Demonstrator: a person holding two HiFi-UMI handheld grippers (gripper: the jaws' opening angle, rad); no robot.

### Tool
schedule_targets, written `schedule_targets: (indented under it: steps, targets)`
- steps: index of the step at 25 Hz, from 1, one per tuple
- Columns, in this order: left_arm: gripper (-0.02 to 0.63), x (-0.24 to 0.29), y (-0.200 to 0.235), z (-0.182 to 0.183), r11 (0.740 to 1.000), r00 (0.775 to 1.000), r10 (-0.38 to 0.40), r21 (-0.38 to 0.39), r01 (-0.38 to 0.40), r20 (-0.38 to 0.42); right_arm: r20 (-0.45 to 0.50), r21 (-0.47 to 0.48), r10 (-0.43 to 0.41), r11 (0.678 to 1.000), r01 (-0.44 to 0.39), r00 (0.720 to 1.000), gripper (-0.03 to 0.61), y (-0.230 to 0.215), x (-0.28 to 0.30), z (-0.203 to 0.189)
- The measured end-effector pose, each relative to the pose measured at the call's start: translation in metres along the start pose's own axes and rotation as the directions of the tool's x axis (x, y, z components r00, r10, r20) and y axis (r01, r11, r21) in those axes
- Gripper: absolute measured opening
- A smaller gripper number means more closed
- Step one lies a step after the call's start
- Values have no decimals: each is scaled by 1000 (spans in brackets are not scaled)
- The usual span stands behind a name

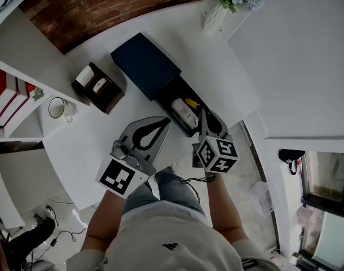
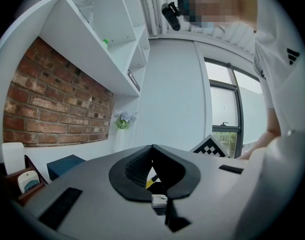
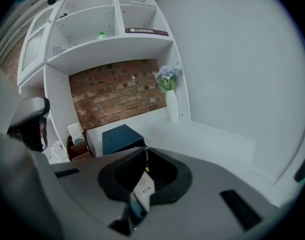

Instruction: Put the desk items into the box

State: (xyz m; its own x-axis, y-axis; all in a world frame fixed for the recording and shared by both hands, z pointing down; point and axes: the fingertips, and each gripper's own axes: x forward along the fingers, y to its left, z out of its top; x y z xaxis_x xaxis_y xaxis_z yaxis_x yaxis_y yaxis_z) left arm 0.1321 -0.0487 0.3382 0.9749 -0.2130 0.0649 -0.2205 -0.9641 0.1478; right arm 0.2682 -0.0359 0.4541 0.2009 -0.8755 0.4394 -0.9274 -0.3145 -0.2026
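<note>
A dark blue box stands on the white desk, its lid (image 1: 145, 64) slid back off the open tray (image 1: 171, 89). In the tray lie a white item (image 1: 183, 112) and a yellow item (image 1: 192, 103). My left gripper (image 1: 167, 121) hovers level at the tray's near left side, its tips touching and nothing between them. My right gripper (image 1: 203, 113) tilts down over the tray's near end, shut, with nothing seen held. In the left gripper view the left gripper (image 2: 152, 148) has its jaws meeting. The right gripper (image 3: 145, 149) in its own view faces the blue lid (image 3: 120, 138).
A brown organiser (image 1: 98, 86) with white items and a mug (image 1: 60, 109) stand left of the box. A vase of flowers (image 1: 220, 10) is at the desk's far end. Red books (image 1: 5, 97) sit on the left shelf. The person's legs are below the desk edge.
</note>
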Motion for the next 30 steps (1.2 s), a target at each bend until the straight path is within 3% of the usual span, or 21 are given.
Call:
schedule_targets:
  steps: [15,30]
  targets:
    - [11,1,8,0,1000,1000,6,-10,-6,1,-21,-4,9,1000,-9,1000,25,1,8,-7]
    - [11,1,9,0,1000,1000,10,-9,-10,-1,-154,-32,-22,999,18,988,26,-10,14,-49]
